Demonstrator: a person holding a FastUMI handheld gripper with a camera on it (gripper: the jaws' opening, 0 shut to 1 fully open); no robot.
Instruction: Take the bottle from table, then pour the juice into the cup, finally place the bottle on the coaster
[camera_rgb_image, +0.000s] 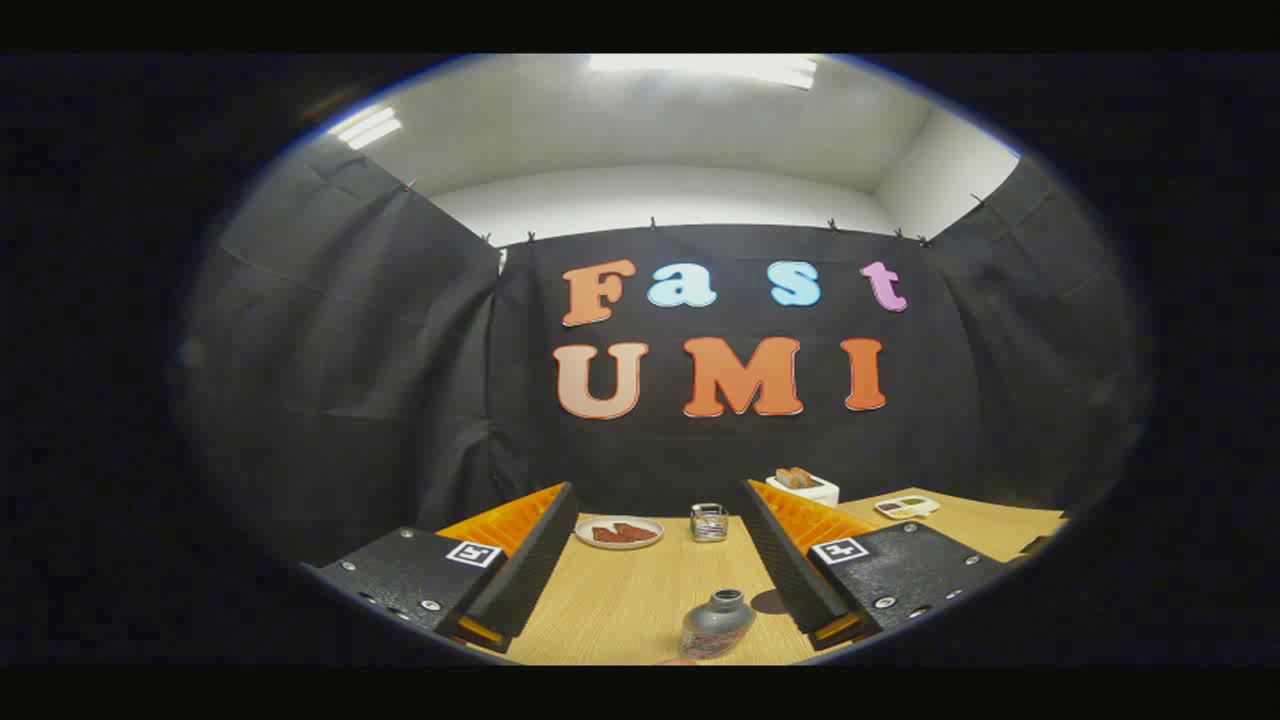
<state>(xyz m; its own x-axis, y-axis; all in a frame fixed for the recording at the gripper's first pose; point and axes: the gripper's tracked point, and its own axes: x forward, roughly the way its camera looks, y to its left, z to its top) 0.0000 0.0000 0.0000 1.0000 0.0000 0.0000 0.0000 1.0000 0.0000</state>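
Bottle base cut off at bottom centre of frame; label too blurred to make out. Grey body, dark cap on, upright on the table, low betw the two fingers, closer to the right one, touching neither. Gripper spread wide, nothing pinched. A dark round patch just right of bottle, half hidden by the finger; can't tell what. Centre frame, beyond fingers: small glass cup, plate w/ reddish-brown food, a white toaster, small dish at right. Light wood tabletop, black cloth walls, white ceiling w/ strip lights.
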